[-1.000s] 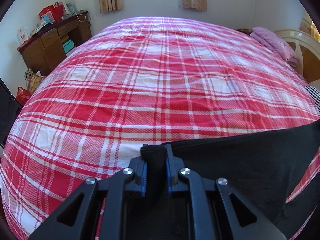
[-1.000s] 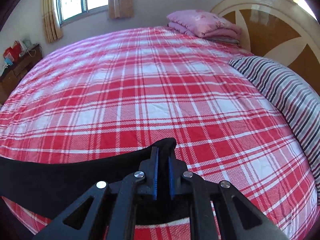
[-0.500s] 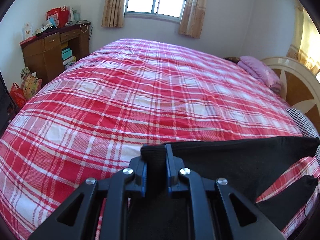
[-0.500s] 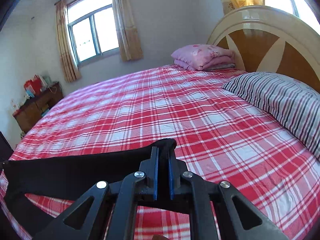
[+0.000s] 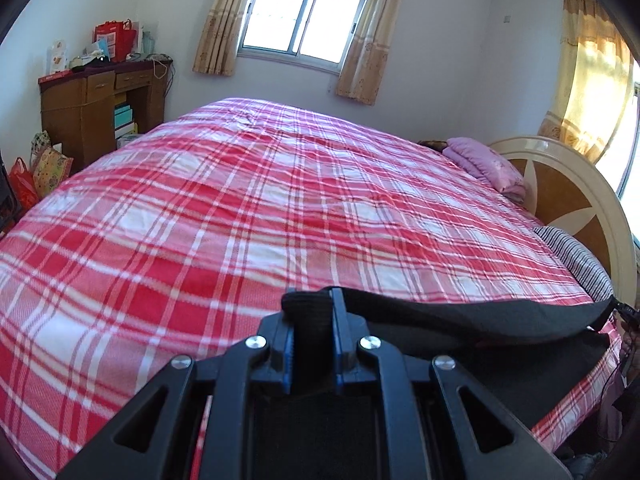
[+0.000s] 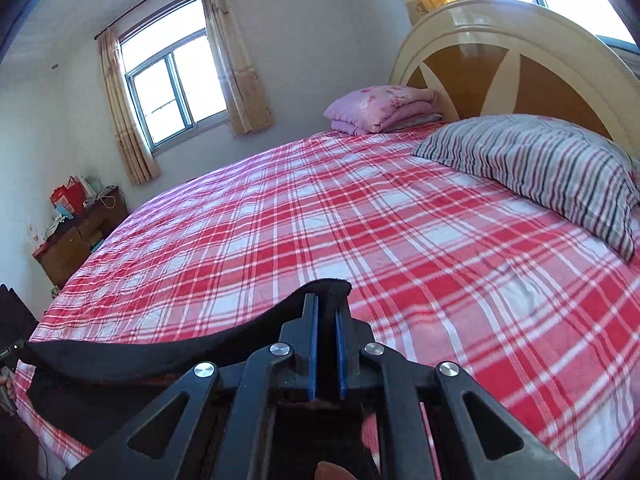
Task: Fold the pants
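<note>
Black pants (image 5: 460, 320) hang stretched between my two grippers above the near edge of the red plaid bed (image 5: 260, 208). My left gripper (image 5: 313, 312) is shut on one end of the pants' upper edge. My right gripper (image 6: 326, 312) is shut on the other end of the pants (image 6: 168, 360). The cloth sags in a curve between them, and a lower layer hangs below against the bed's side. The rest of the pants is hidden under the grippers.
A striped pillow (image 6: 540, 168) and a folded pink quilt (image 6: 380, 108) lie by the headboard (image 6: 520, 64). A wooden desk (image 5: 100, 108) with clutter stands at the far left, with bags (image 5: 40, 172) on the floor beside it. A window (image 5: 308, 12) is in the far wall.
Both grippers have risen and tilted up with the pants held. More of the walls, window and headboard shows now. The cloth hangs higher above the bed.
</note>
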`<state>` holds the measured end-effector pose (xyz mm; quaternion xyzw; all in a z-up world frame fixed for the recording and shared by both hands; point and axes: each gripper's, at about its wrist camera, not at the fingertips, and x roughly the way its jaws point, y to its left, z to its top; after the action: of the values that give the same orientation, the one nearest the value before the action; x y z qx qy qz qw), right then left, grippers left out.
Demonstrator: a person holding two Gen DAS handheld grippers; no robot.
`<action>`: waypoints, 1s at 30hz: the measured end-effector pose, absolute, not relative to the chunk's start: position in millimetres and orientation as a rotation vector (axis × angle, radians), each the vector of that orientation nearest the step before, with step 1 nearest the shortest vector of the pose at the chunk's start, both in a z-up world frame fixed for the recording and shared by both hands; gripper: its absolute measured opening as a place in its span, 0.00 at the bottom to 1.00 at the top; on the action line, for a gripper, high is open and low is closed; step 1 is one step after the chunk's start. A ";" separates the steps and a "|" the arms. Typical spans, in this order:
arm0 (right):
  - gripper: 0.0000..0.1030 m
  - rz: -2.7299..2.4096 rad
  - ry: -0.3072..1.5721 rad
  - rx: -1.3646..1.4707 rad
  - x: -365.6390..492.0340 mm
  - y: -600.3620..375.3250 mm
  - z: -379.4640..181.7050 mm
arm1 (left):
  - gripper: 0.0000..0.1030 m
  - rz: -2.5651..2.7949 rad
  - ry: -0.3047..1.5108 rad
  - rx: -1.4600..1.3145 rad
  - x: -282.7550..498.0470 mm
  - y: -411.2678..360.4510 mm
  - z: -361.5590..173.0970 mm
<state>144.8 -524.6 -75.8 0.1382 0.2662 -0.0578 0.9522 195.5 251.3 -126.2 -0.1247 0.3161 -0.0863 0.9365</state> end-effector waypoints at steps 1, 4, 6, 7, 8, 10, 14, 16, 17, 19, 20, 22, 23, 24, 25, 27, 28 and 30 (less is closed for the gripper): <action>0.04 -0.119 0.545 0.286 138.0 -525.8 -79.2 | 0.15 -0.175 0.652 -0.259 189.9 252.7 -131.7; 0.04 -0.126 0.556 0.303 118.7 -528.5 -89.4 | 0.15 -0.182 0.664 -0.274 174.4 256.7 -146.3; 0.04 -0.132 0.570 0.301 110.0 -528.4 -95.6 | 0.15 -0.193 0.666 -0.280 164.1 258.4 -154.3; 0.04 -0.131 0.577 0.302 107.4 -528.7 -98.1 | 0.15 -0.196 0.665 -0.277 159.1 257.9 -157.7; 0.04 -0.132 0.587 0.304 104.2 -528.9 -102.1 | 0.15 -0.198 0.664 -0.272 154.7 258.0 -160.2; 0.04 -0.134 0.611 0.294 98.1 -527.4 -109.3 | 0.15 -0.204 0.671 -0.256 147.1 256.2 -167.7; 0.04 -0.144 0.640 0.262 87.2 -523.5 -120.0 | 0.16 -0.201 0.678 -0.224 140.1 253.7 -179.9; 0.04 -0.142 0.644 0.260 82.7 -522.8 -120.2 | 0.22 -0.191 0.664 -0.198 135.3 252.1 -180.4; 0.04 -0.141 0.648 0.257 81.0 -522.6 -120.1 | 0.29 -0.179 0.659 -0.185 133.2 252.4 -180.1; 0.04 -0.141 0.651 0.248 77.0 -522.8 -118.1 | 0.43 -0.156 0.645 -0.165 128.1 255.9 -179.0; 0.04 -0.138 0.656 0.247 75.5 -523.1 -117.5 | 0.52 -0.155 0.641 -0.165 124.8 259.4 -178.3; 0.08 -0.131 0.674 0.248 72.7 -525.1 -116.2 | 0.63 -0.159 0.629 -0.173 115.0 270.8 -175.7; 0.12 -0.132 0.678 0.249 71.4 -525.4 -115.1 | 0.65 -0.157 0.622 -0.174 110.8 275.1 -175.6; 0.15 -0.144 0.678 0.247 68.3 -526.3 -112.6 | 0.66 -0.148 0.613 -0.176 105.1 281.6 -174.0; 0.22 -0.158 0.676 0.241 66.3 -526.6 -110.4 | 0.66 -0.140 0.608 -0.179 101.9 285.8 -172.1; 0.33 -0.209 0.669 0.227 61.7 -527.8 -101.9 | 0.65 -0.114 0.590 -0.194 97.1 296.9 -166.9; 0.34 -0.230 0.660 0.221 59.9 -527.4 -97.6 | 0.65 -0.106 0.580 -0.206 95.3 301.8 -164.5; 0.35 -0.289 0.638 0.199 56.5 -524.9 -86.7 | 0.65 -0.082 0.562 -0.240 94.0 311.5 -159.7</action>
<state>56.5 -524.9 -86.7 0.0974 0.3121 -0.1415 0.9344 94.0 311.5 -159.7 -0.1180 0.2765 -0.0402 0.9529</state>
